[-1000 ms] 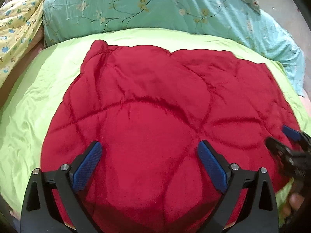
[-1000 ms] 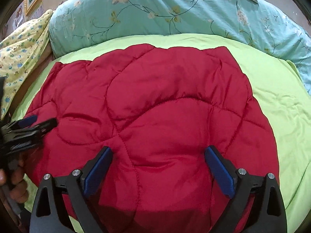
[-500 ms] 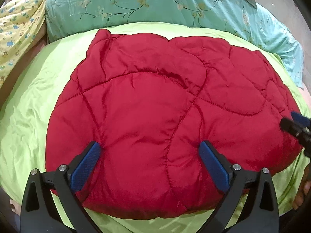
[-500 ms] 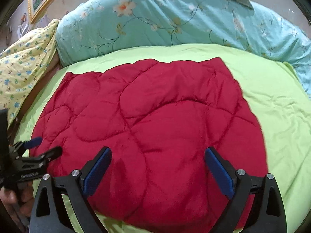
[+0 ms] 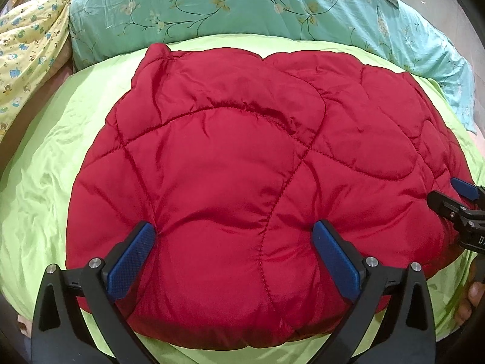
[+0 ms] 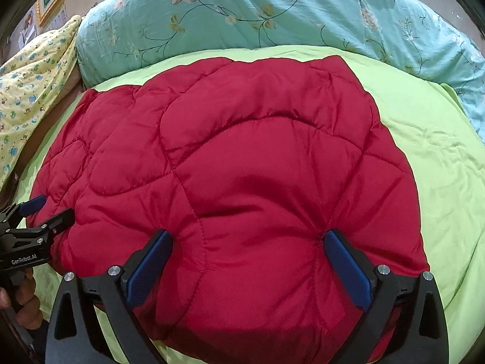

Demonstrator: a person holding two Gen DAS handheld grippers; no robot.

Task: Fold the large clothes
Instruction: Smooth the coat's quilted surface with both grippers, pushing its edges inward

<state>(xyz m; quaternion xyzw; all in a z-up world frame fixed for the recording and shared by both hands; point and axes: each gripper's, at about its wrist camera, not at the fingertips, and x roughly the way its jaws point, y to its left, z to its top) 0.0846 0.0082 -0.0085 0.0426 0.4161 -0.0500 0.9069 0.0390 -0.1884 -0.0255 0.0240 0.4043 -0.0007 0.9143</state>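
Left wrist view: red quilted garment lies folded flat on green bedsheet, long axis running left to right, far edge toward teal floral pillow. Left gripper spread wide over its near edge, gripping nothing. Right gripper likewise wide, empty, pads just above the fabric. Yellow patterned cloth at left.
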